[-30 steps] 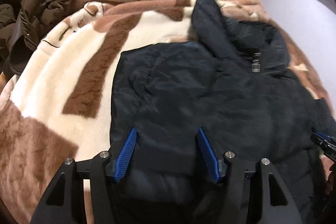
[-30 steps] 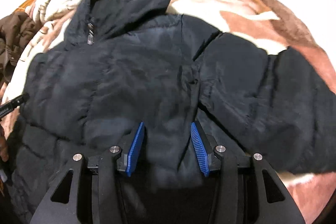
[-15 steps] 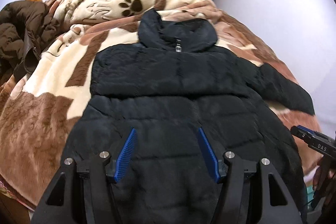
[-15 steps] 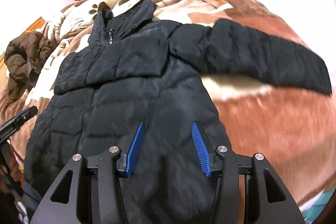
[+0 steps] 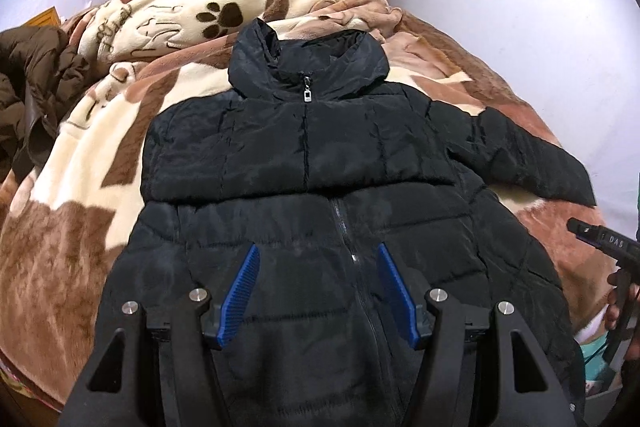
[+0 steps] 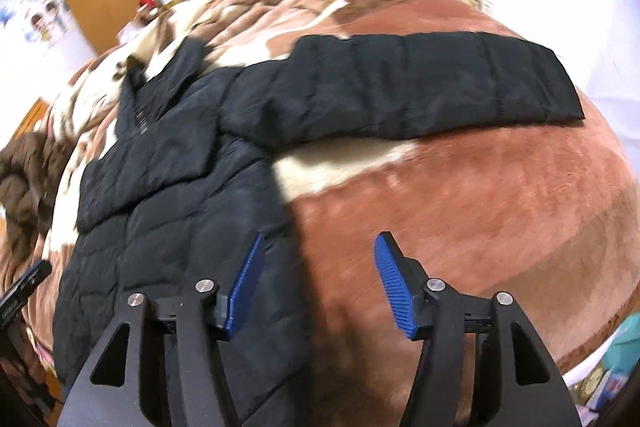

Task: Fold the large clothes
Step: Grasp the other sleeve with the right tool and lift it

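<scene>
A black puffer jacket (image 5: 304,163) lies front up and zipped on the bed, collar far, hem towards me. Its left sleeve is folded across the chest. Its right sleeve (image 6: 404,87) stretches out flat to the right. My left gripper (image 5: 318,287) is open and empty above the jacket's lower front. My right gripper (image 6: 320,283) is open and empty above the jacket's right edge and the blanket; it also shows at the right edge of the left wrist view (image 5: 600,239).
A brown and cream paw-print blanket (image 5: 92,163) covers the bed. A brown coat (image 5: 28,83) is heaped at the left. A white wall runs along the bed's right side. Boxes and a wardrobe stand beyond the bed.
Both grippers have pulled back and up from the jacket, which now shows whole. The right gripper has swung to the right, towards the outstretched sleeve, and its jaws have opened wider.
</scene>
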`<state>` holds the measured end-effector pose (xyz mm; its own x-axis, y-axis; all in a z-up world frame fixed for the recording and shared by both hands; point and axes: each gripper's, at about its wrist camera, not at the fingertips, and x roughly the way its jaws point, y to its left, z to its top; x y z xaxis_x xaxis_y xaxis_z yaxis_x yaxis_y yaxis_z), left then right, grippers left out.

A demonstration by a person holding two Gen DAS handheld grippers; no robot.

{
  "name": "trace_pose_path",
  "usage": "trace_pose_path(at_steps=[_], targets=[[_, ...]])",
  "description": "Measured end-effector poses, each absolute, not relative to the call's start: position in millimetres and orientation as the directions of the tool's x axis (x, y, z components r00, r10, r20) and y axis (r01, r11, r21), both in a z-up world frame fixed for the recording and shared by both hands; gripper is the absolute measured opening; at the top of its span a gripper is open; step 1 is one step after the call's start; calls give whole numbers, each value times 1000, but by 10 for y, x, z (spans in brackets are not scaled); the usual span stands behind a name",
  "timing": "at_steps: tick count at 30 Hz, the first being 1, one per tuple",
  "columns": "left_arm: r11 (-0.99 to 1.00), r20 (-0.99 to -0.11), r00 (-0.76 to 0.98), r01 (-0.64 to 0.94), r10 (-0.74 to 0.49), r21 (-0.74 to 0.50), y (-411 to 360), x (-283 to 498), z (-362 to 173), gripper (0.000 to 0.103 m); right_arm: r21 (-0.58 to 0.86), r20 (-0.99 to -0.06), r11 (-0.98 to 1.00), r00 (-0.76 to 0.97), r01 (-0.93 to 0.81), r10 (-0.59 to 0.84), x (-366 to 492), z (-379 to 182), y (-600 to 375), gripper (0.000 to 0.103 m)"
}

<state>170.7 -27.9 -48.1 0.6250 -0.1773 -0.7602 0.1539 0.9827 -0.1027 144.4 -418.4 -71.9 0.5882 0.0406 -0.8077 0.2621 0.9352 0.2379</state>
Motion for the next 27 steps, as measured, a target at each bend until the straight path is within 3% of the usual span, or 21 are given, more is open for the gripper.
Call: trace_pose_path(at_steps=[11, 22, 24, 25, 27], targets=[[989, -773, 619, 120, -140, -83, -298, 2216, -649, 63, 339, -818, 803, 575, 489, -5, 1909, -1132, -5346, 60], [994, -805, 583, 52, -107, -94, -154, 2404, -892, 63, 493, -731, 655, 681, 572, -44, 2100, -1123, -5867, 61], [994, -805, 584, 44, -104, -96, -127, 2406, -891, 63, 466, -729, 667, 680, 581, -84, 2112, -1027, -5850, 44], [994, -804, 585, 42, -104, -98, -111, 2402, -886, 63, 452, -725, 679, 681, 578, -98, 2123, -968, -5836, 25], [994, -803, 586, 36, -103, -101, -80, 2398, -879, 63, 438, -722, 698, 685, 566, -102, 2123, -811, -5793, 19]])
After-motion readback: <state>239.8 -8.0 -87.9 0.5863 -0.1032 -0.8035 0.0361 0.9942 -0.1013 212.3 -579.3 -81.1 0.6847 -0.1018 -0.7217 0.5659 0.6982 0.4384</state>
